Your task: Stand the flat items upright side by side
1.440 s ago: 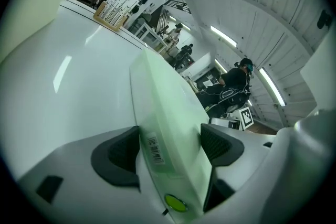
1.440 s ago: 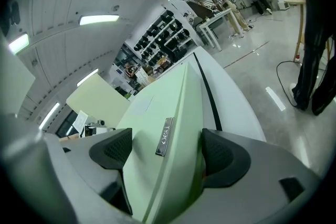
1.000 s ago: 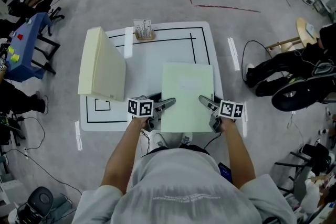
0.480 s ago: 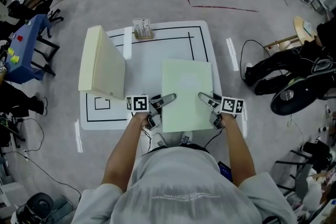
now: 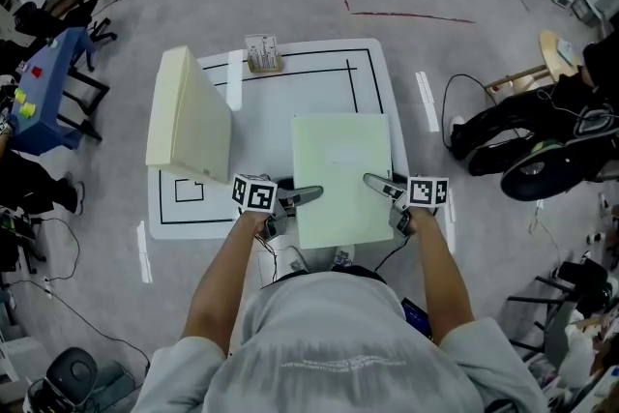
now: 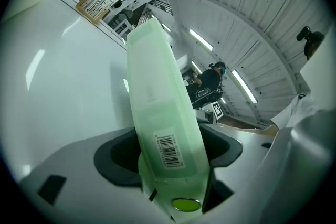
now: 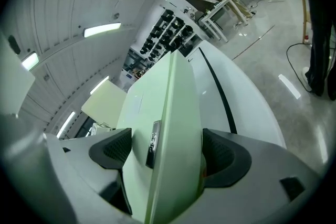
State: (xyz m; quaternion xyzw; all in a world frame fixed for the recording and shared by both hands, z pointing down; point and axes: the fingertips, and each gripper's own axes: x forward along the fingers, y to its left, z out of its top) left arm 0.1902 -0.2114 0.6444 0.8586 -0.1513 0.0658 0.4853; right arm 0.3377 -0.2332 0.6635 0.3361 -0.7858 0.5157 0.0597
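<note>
A pale green flat case [image 5: 343, 177] lies over the near right part of the white table [image 5: 280, 92], its near edge past the table's front. My left gripper [image 5: 302, 197] is shut on its near left edge, my right gripper [image 5: 379, 184] on its near right edge. In the left gripper view the green case [image 6: 157, 107], barcode toward the camera, fills the gap between the jaws of the left gripper [image 6: 170, 152]. The right gripper view shows the green case [image 7: 173, 113] edge-on, clamped by the right gripper [image 7: 168, 149]. A cream flat case [image 5: 189, 116] stands on edge at the table's left.
A small wooden holder with cards [image 5: 263, 55] sits at the table's back edge. Black lines mark rectangles on the tabletop. A blue table [image 5: 48, 82] stands to the left; a seated person and cables [image 5: 464, 111] are on the right floor.
The green case has shifted slightly left and toward me. The left gripper has moved a little left with it. The right gripper has hardly moved.
</note>
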